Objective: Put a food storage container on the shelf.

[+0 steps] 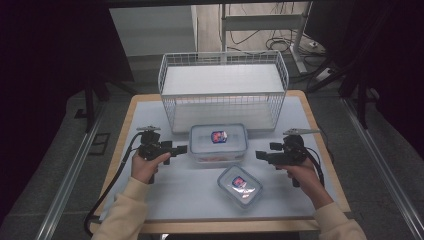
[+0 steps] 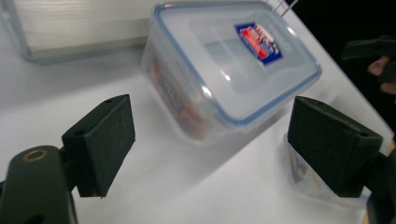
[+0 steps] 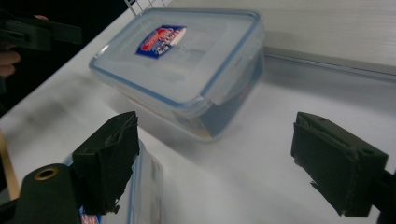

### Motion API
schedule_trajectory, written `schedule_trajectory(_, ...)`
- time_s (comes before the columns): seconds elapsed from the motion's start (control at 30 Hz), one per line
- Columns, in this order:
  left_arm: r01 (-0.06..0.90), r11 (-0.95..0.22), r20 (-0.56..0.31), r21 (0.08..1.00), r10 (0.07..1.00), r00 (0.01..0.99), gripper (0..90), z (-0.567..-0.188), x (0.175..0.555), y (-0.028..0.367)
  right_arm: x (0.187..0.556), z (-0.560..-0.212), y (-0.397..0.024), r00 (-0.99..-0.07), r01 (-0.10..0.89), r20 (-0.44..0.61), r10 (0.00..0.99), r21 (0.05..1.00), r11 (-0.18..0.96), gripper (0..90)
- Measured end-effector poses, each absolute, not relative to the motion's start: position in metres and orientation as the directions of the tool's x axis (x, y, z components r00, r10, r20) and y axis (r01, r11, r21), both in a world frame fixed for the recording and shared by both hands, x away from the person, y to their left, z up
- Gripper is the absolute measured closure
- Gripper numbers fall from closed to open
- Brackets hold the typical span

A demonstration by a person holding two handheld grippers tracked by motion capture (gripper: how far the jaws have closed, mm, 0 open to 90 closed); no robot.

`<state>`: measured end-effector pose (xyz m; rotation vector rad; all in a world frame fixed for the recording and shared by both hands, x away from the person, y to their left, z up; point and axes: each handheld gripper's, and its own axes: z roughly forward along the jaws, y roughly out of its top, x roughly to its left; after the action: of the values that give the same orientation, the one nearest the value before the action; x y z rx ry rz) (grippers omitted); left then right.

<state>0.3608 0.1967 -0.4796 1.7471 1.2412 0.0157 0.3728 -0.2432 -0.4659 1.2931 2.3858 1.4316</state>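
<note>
Just in front of the white wire basket (image 1: 223, 90), on the pale table (image 1: 165, 200), sat the larger lidded container (image 1: 218, 142), its lid snapped on and a red-and-blue label on top. A smaller lidded container (image 1: 240, 185) lay nearer the person than the larger one and a little to its right, well apart from the basket.

The left gripper (image 1: 179, 148) hung just left of the larger container, jaws spread wide and holding nothing; in the left gripper view the container (image 2: 224, 70) lay ahead of the pads, untouched. The right gripper (image 1: 260, 155) hovered just right of that container, its jaws likewise wide apart and empty, with the container (image 3: 182, 65) ahead of them and the smaller one's edge (image 3: 140, 186) close under one pad.

Several things could have gone wrong from there. Slick plastic walls and a rounded rim gave the pads little to bite, so a squeeze from one side alone might have slid the larger container toward the basket or twisted it. Uneven pressure from the two grippers could have tipped it during a lift. A low right gripper might also have knocked the smaller container out of place.
</note>
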Motion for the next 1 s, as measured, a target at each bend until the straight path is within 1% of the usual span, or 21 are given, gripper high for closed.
schedule_trajectory(0.13, 0.743, -0.005, -0.516, 0.670, 0.716, 0.471, 13.3, -0.485, 0.377, 0.189, 0.384, -0.470, -0.234, -0.631, 0.648, 0.379, 0.676, 0.737, 0.191, 14.1)
schedule_trajectory(0.33, 0.775, -0.021, -0.553, 0.632, 0.689, 0.469, 12.0, -0.500, 0.396, 0.177, 0.411, -0.472, -0.220, -0.607, 0.695, 0.439, 0.662, 0.697, 0.176, 11.8)
schedule_trajectory(0.43, 0.782, -0.020, -0.566, 0.623, 0.679, 0.468, 11.7, -0.504, 0.402, 0.177, 0.423, -0.476, -0.212, -0.600, 0.710, 0.448, 0.662, 0.681, 0.182, 10.6)
schedule_trajectory(0.6, 0.793, -0.017, -0.586, 0.609, 0.664, 0.464, 11.7, -0.510, 0.408, 0.177, 0.444, -0.488, -0.201, -0.561, 0.756, 0.491, 0.667, 0.631, 0.172, 9.6)
schedule_trajectory(0.7, 0.803, -0.016, -0.605, 0.595, 0.649, 0.461, 12.2, -0.512, 0.410, 0.176, 0.450, -0.495, -0.198, -0.540, 0.779, 0.524, 0.659, 0.608, 0.155, 9.5)
schedule_trajectory(0.77, 0.810, -0.001, -0.622, 0.586, 0.640, 0.451, 12.2, -0.515, 0.412, 0.175, 0.452, -0.500, -0.195, -0.537, 0.785, 0.528, 0.658, 0.599, 0.160, 9.5)
schedule_trajectory(0.87, 0.815, -0.008, -0.628, 0.580, 0.632, 0.454, 14.3, -0.517, 0.412, 0.174, 0.453, -0.503, -0.191, -0.529, 0.798, 0.554, 0.643, 0.583, 0.154, 10.2)
schedule_trajectory(1.0, 0.817, -0.021, -0.636, 0.577, 0.616, 0.465, 20.2, -0.519, 0.411, 0.173, 0.454, -0.508, -0.185, -0.529, 0.806, 0.574, 0.625, 0.569, 0.160, 12.4)
